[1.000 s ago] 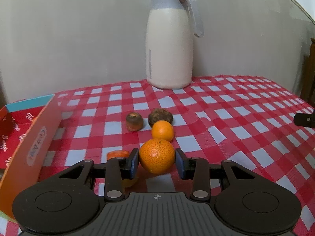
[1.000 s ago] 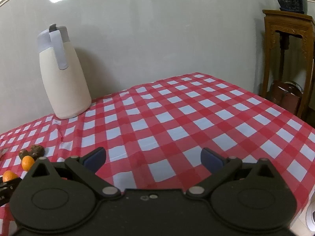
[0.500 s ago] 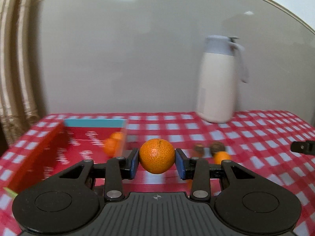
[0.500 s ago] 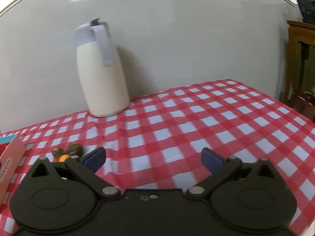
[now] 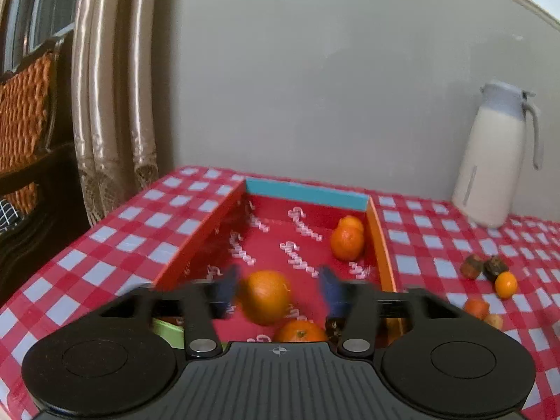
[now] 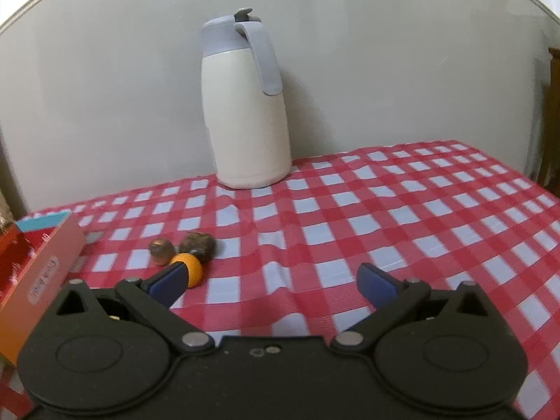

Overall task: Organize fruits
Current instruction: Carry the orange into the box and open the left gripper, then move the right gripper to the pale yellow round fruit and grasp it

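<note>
My left gripper [image 5: 278, 292] hangs open over the red box [image 5: 203, 241]. The orange [image 5: 264, 295] I carried is blurred between the parted fingers, touching neither clearly. Other oranges lie in the box near the far right corner [image 5: 346, 239] and close under the gripper [image 5: 301, 330]. On the cloth right of the box lie a small orange fruit [image 5: 505, 284] and two brown fruits [image 5: 483, 266]. My right gripper [image 6: 271, 283] is open and empty, with the small orange fruit [image 6: 191, 270] by its left fingertip and the brown fruits [image 6: 182, 245] behind.
A cream jug with a grey lid [image 6: 246, 112] stands at the back against the wall on the red checked tablecloth [image 6: 385, 220]. The box side [image 6: 42, 280] is at the right gripper's left. Curtains and a chair [image 5: 31, 140] stand beyond the table's left edge.
My left gripper swung left over the box and opened, letting go of the orange. My right gripper turned left toward the small fruits and the jug.
</note>
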Available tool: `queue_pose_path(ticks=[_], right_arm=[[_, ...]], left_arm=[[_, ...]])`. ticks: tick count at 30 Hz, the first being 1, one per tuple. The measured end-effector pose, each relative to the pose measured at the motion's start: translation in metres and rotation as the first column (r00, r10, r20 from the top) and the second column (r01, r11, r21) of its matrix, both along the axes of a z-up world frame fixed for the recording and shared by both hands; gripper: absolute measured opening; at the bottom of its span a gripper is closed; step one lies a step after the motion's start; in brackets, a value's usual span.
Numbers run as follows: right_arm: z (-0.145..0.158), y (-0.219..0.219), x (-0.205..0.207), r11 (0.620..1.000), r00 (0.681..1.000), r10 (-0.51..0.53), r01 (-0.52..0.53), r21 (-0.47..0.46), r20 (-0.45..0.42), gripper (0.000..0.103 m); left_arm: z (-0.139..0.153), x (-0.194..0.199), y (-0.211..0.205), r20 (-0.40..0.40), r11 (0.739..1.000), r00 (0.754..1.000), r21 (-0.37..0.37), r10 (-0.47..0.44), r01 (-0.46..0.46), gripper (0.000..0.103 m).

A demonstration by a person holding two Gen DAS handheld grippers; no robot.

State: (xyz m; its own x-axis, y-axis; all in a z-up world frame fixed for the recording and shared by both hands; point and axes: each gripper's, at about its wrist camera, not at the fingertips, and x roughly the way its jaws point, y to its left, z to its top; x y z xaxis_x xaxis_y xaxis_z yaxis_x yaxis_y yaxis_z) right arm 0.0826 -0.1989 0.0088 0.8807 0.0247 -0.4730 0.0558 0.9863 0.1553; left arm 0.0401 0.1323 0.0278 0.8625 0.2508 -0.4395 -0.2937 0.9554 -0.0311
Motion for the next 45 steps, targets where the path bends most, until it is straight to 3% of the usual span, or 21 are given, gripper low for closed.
queue_pose_path(ticks=[3,10,19,26,32,36,40,45], right_arm=[[0.001,0.001,-0.001,1.0,1.0,0.013,-0.013,0.027,0.009,0.103],[0.001,-0.002,-0.002,0.996,0.999,0.032,-0.033,0.086,0.021,0.103],[-0.002,0.002,0.001,0.992,0.998,0.059,-0.058,0.112,-0.005,0.103],[-0.007,0.014,0.003,0.99,0.994,0.109,-0.106,0.088,-0.028,0.103],[-0.006,0.033,0.002,0.989,0.989,0.15,-0.15,-0.012,-0.016,0.102],[-0.007,0.05,0.004,0.981,0.982,0.188,-0.189,-0.053,-0.024,0.089],[-0.01,0.07,0.007,0.965,0.97,0.239,-0.241,-0.099,-0.034,0.087],[-0.015,0.091,0.012,0.952,0.959,0.278,-0.284,-0.116,-0.061,0.073]], left_arm=[[0.004,-0.007,-0.004,0.042,0.999,0.999,0.05,0.009,-0.012,0.088],[0.005,-0.005,-0.006,0.033,0.998,0.999,0.066,0.004,-0.006,0.09],[0.008,-0.009,-0.01,0.052,0.995,0.999,0.096,0.015,-0.02,0.102],[0.008,-0.01,-0.005,0.042,0.994,0.999,0.103,0.02,-0.024,0.103],[0.006,-0.012,0.005,0.026,0.997,0.999,0.078,0.025,-0.027,0.103],[0.004,-0.015,0.014,0.018,0.997,0.999,0.067,0.041,-0.043,0.103],[0.002,-0.02,0.025,0.015,0.996,0.998,0.064,0.058,-0.058,0.103],[0.002,-0.024,0.037,0.014,0.995,0.997,0.059,0.079,-0.08,0.103]])
